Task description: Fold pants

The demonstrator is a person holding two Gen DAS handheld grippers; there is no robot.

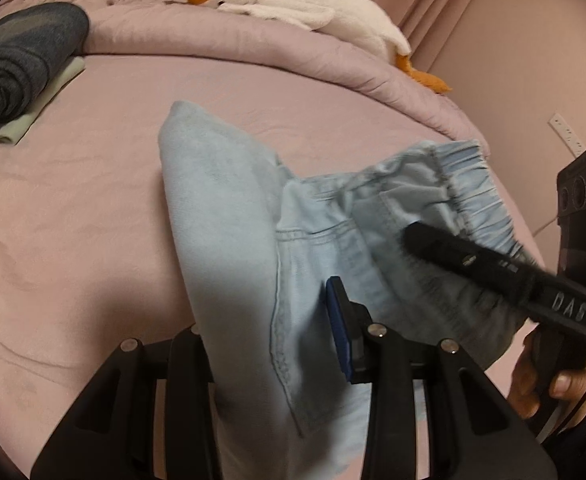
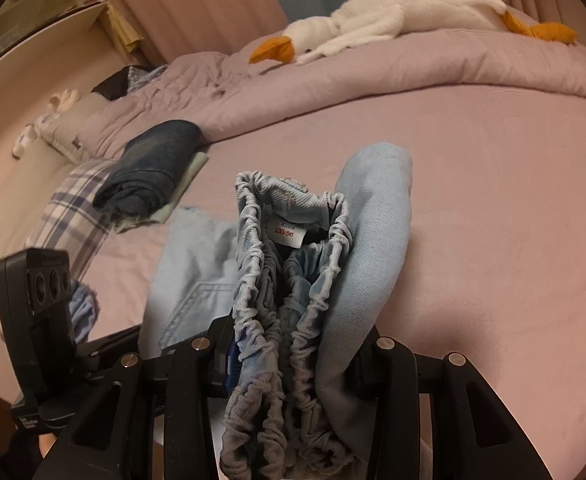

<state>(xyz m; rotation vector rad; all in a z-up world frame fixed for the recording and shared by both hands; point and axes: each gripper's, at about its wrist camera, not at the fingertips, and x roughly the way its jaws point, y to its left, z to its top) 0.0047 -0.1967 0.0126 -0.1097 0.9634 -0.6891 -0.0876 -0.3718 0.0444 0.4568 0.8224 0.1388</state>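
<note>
Light blue denim pants (image 1: 221, 200) hang folded over the pink bed sheet (image 1: 73, 220). In the left wrist view my left gripper (image 1: 269, 320) is shut on a thick fold of them. Its blue pad (image 1: 339, 328) presses the fabric by a seam, and the other finger is hidden behind the cloth. The elastic waistband (image 1: 461, 188) runs off to the right. There the right gripper (image 1: 433, 248), held by a hand (image 1: 533, 376), bites it. In the right wrist view my right gripper (image 2: 293, 340) is shut on the bunched waistband (image 2: 253, 264), with the size label (image 2: 289, 232) showing inside.
A folded dark blue garment (image 1: 21, 60) lies on a pale green cloth at the left. A white plush goose (image 1: 293, 0) rests on the rolled pink quilt (image 1: 213, 44) at the back. A plaid pillow (image 2: 73, 200) is further left. A pink wall with a socket (image 1: 565, 128) borders the bed's right side.
</note>
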